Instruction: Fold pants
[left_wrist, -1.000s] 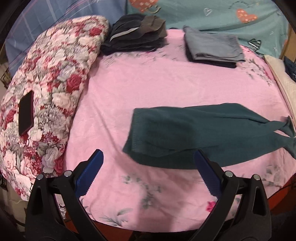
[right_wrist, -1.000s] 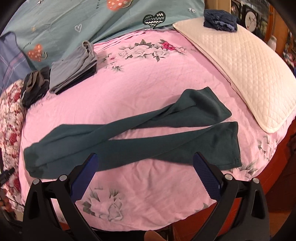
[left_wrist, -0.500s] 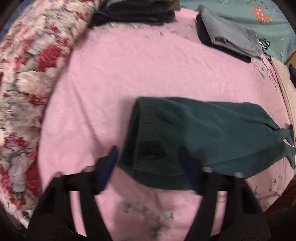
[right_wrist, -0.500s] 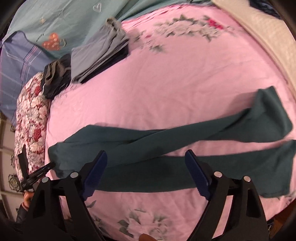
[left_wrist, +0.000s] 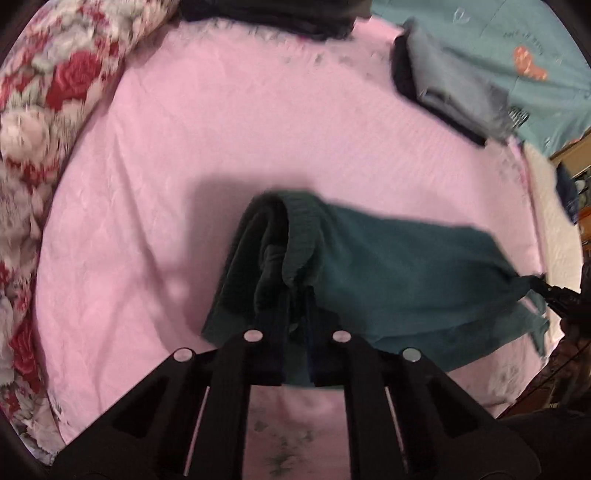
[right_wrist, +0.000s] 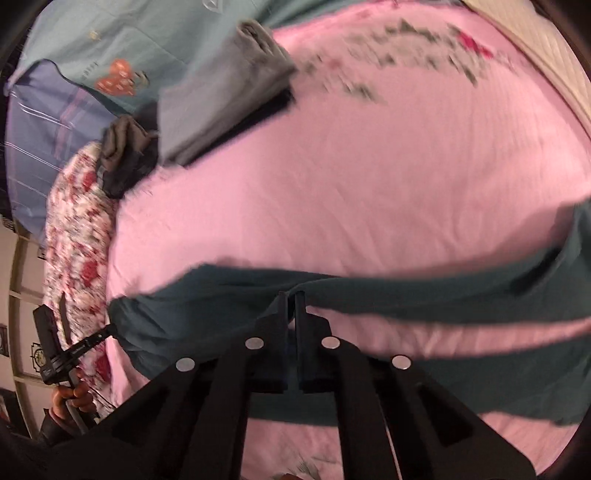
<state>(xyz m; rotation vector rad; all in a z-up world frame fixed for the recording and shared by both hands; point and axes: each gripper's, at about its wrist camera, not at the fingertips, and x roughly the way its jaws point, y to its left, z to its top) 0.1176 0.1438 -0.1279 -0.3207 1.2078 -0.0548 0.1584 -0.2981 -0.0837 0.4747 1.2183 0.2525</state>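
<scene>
1. The left gripper (left_wrist: 295, 295) is being shown with its jaws drawn almost together; the ribbed waistband of the dark teal pants (left_wrist: 399, 266) is being pinched between them and bunched upward just ahead of the fingertips.
2. The right gripper (right_wrist: 291, 297) is likewise being shown nearly closed, with a fold of the pants (right_wrist: 424, 291) being clamped at the tips, about where the two legs part.
3. The pants are being displayed stretched across the pink bedsheet (left_wrist: 221, 129); in the right wrist view the legs are running off to the right of the gripper, the waist end to its left.
4. A floral quilt (left_wrist: 33, 110) is being shown far left of the left gripper.
5. Folded grey clothes (right_wrist: 221, 92) and a darker pile (right_wrist: 122, 155) are being shown well beyond the right gripper, up and to its left.
6. A hand (right_wrist: 72, 397) is being shown gripping the other tool's handle at the lower left of the right wrist view.
</scene>
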